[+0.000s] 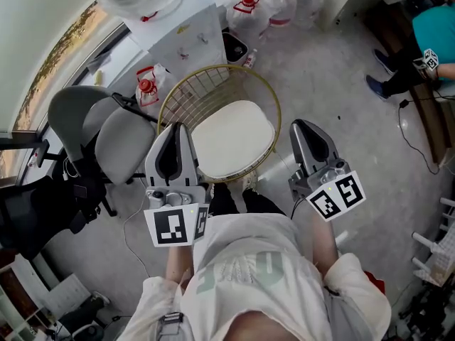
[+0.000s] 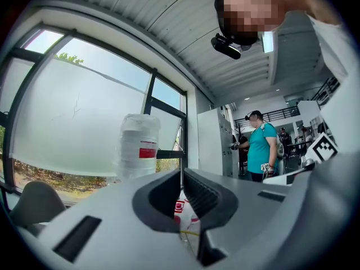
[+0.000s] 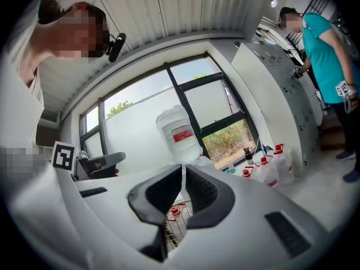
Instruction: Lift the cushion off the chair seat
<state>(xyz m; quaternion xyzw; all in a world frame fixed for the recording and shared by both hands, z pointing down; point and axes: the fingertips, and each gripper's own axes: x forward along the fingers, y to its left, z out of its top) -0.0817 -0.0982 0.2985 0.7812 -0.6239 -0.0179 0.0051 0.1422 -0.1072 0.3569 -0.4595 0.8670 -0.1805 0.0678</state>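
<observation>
The cushion (image 1: pixel 233 138) rests on the chair (image 1: pixel 213 69) between left tool (image 1: pixel 173 130) and right tool (image 1: pixel 307 126), both closed.

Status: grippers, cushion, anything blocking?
Left gripper and right gripper: fingers shut, both empty. Cushion flat on wire chair seat, untouched, a gripper either side. Nothing on it; grey chair close at left.

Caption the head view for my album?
Both shut, the left gripper and right gripper flank the wire chair holding the white cushion.

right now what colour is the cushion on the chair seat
The cushion is plain off-white; head view shows it best.
</observation>
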